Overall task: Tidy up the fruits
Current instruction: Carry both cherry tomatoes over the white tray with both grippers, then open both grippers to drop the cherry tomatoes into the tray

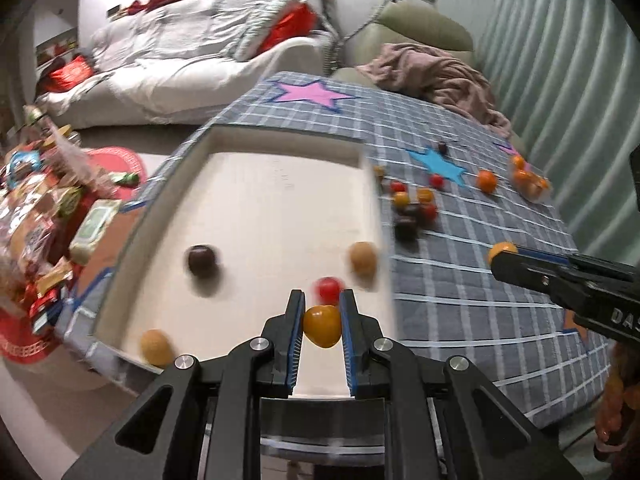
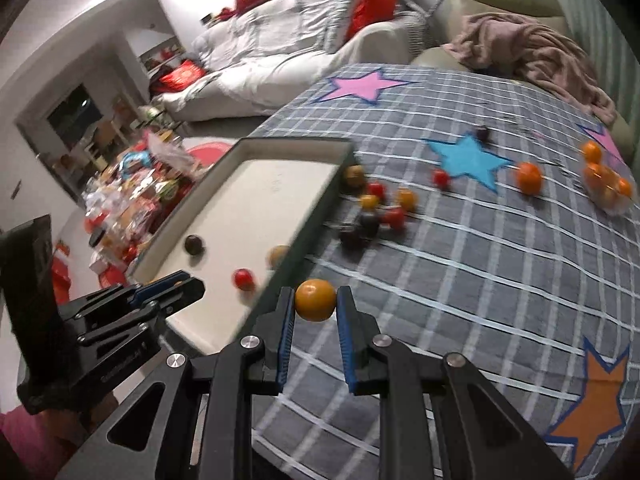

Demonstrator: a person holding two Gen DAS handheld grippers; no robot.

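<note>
- A yellow tomato (image 1: 322, 326) is held tight between the narrow jaws of the left gripper (image 1: 322, 312), above the near end of the white tray (image 1: 256, 208).
- A small orange fruit (image 2: 315, 299) is pinched between the jaws of the right gripper (image 2: 315, 305), over the checked cloth (image 2: 460, 280), just beside the tray's near wall.
- Only in the left wrist view is a tan fruit (image 1: 157, 346) seen in the tray, to the left of the jaws.
- Only in the right wrist view is the orange star (image 2: 596, 396) seen, to the right of the jaws.
- In front of the left jaws, a red tomato (image 1: 329, 287), a dark round fruit (image 1: 202, 261) and another tan fruit (image 1: 363, 259) are seen in the tray, blurred.
- The yellow tomato looks smooth and shiny, a bit heart-shaped.
- Beyond the right jaws, a loose bunch of small fruits (image 2: 376, 212) is seen on the cloth, red, yellow and dark.
</note>
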